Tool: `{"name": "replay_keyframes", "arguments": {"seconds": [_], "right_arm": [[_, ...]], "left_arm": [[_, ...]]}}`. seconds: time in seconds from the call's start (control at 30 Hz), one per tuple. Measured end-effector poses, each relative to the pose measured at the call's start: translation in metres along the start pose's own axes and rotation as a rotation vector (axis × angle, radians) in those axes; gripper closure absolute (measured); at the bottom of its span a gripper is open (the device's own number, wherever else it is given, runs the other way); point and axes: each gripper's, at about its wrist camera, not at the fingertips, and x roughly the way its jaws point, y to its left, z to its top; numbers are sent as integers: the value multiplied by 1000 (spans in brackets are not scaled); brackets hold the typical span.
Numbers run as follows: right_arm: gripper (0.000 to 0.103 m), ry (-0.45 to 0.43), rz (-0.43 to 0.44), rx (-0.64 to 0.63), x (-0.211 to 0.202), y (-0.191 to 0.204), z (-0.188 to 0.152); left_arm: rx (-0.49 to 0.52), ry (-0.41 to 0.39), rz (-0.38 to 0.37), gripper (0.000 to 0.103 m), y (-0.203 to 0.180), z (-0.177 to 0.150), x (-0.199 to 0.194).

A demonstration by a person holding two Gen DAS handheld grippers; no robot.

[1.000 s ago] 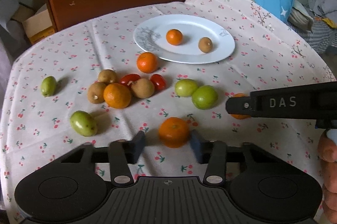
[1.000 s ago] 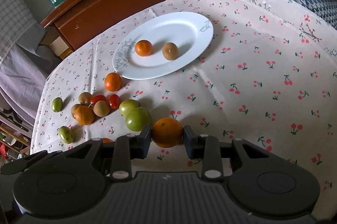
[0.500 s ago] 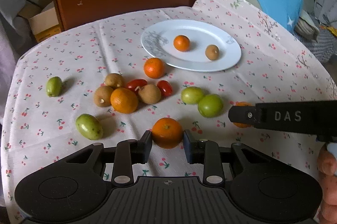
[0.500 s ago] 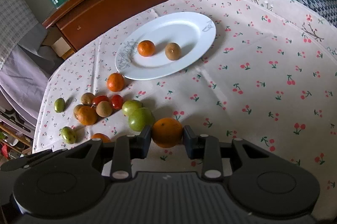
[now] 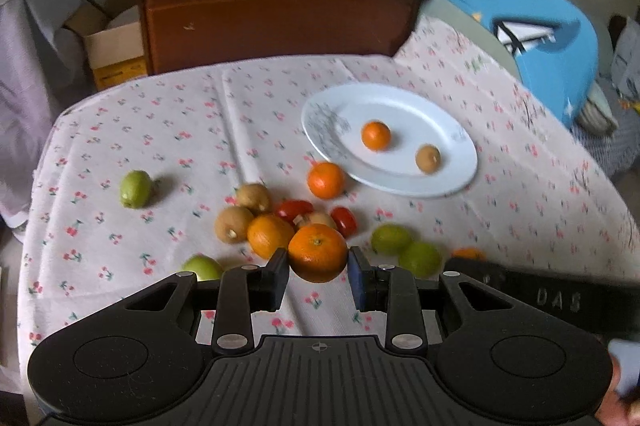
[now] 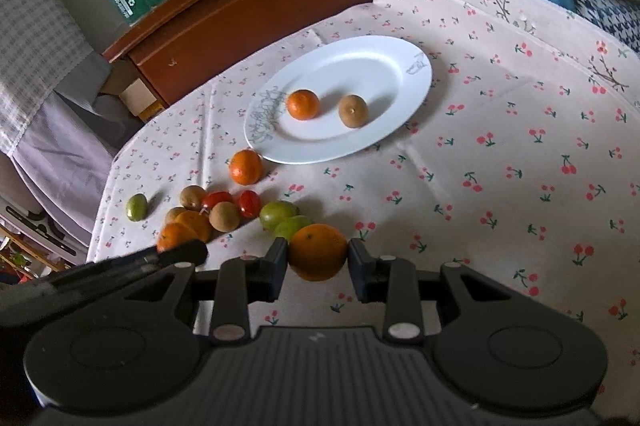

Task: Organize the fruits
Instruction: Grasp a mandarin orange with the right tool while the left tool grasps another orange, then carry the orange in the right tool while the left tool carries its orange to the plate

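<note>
My left gripper (image 5: 318,262) is shut on an orange tangerine (image 5: 318,252), held just above the cherry-print cloth. The right gripper (image 6: 318,258) is shut on another orange (image 6: 318,251), low over the cloth. A white oval plate (image 5: 404,106) at the back right carries a small tangerine (image 5: 376,135) and a brown fruit (image 5: 428,158). Loose fruit lies in front of the plate: a tangerine (image 5: 326,180), an orange (image 5: 270,235), brown fruits (image 5: 234,223), red tomatoes (image 5: 295,209) and green fruits (image 5: 390,239).
A lone green fruit (image 5: 136,188) sits far left and another (image 5: 202,268) lies by my left finger. A brown wooden headboard (image 5: 272,22) stands behind the table. Blue bedding (image 5: 540,38) lies at the right. The cloth right of the plate (image 6: 520,146) is bare.
The left gripper closed on the tangerine and lifted it off the cloth. The right gripper kept its orange and stayed in place.
</note>
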Motion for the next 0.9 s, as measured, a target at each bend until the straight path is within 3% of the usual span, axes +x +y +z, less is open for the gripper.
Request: {"name": "replay_keyframes", "arguments": {"seconds": [0.43, 0.9], "right_arm": [[70, -47, 36, -2, -11, 8, 9], [70, -129, 89, -9, -23, 9, 68]], "left_arm": [[-11, -78, -17, 74, 3, 23, -15], [-27, -97, -39, 74, 12, 65, 1]]}}
